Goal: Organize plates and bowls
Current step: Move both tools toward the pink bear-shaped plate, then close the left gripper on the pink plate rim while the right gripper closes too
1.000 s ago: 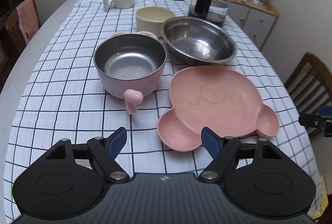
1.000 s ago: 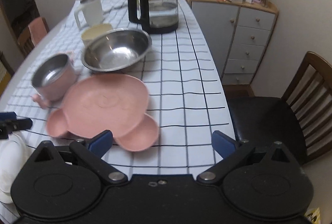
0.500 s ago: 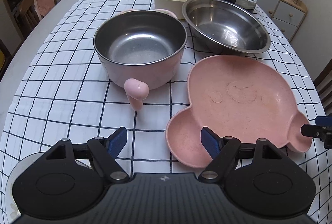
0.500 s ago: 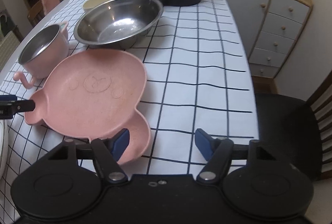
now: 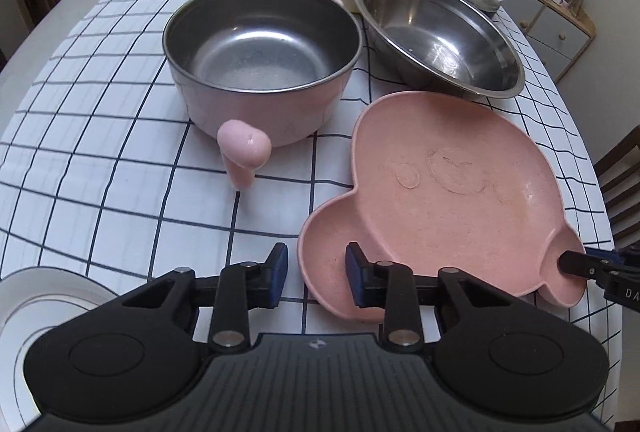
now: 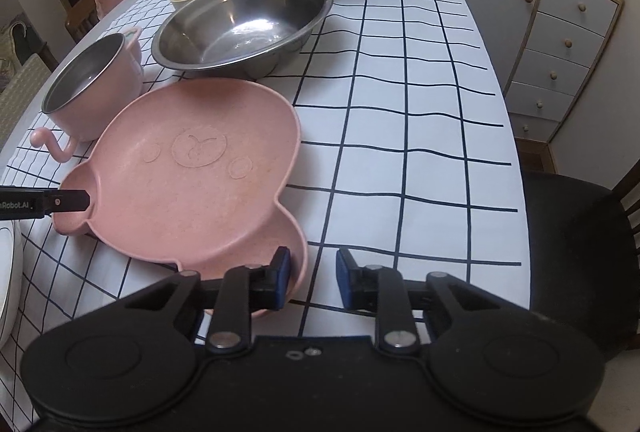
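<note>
Both tools at the ears of the pink bear-shaped plastic plate point(image 5: 448, 187)

Left tool point(image 5: 316, 274) has just been closing astride the left ear's rim; plate lies flat on the checked counter point(image 6: 400, 135), long axis between them; right tool point(image 6: 310, 278) likewise on the right ear; neither visibly pinches yet.

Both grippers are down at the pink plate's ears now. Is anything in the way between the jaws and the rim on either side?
Nothing visible. The left gripper straddles the rim of one ear of the pink plate, and the right gripper straddles the other ear's rim. Both have just been closing, but gaps still show beside the pads.
</note>
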{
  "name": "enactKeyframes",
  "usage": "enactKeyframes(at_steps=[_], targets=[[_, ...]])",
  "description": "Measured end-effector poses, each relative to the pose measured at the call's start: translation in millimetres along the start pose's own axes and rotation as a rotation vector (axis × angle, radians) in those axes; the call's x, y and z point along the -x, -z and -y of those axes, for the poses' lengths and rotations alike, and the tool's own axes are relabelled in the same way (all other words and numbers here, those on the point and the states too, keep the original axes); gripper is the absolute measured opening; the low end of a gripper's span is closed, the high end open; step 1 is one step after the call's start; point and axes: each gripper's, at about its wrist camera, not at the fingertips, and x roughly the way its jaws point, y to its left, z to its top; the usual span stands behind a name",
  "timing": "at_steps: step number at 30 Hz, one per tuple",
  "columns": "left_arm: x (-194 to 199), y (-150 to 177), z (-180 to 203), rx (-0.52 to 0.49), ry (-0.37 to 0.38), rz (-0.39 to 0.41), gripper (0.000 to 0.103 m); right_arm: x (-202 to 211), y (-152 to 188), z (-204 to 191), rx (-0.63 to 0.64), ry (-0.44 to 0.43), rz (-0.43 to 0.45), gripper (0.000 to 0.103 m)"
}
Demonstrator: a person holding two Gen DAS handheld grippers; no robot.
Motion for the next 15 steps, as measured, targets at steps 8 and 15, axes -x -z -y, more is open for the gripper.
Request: enactKeyframes(at_steps=[8, 15], targets=[[-0.2, 0.4, -4.9, 0.018, 0.021, -0.01, 0.014, 1.0, 0.2, -8.4, 0.009, 0.009, 0.008, 0.01], [7.3, 3.7, -8.6, 0.015, 0.034, -0.013, 0.013, 10.7, 5.3, -16.4, 0.019, 0.03, 0.041, 0.009]])
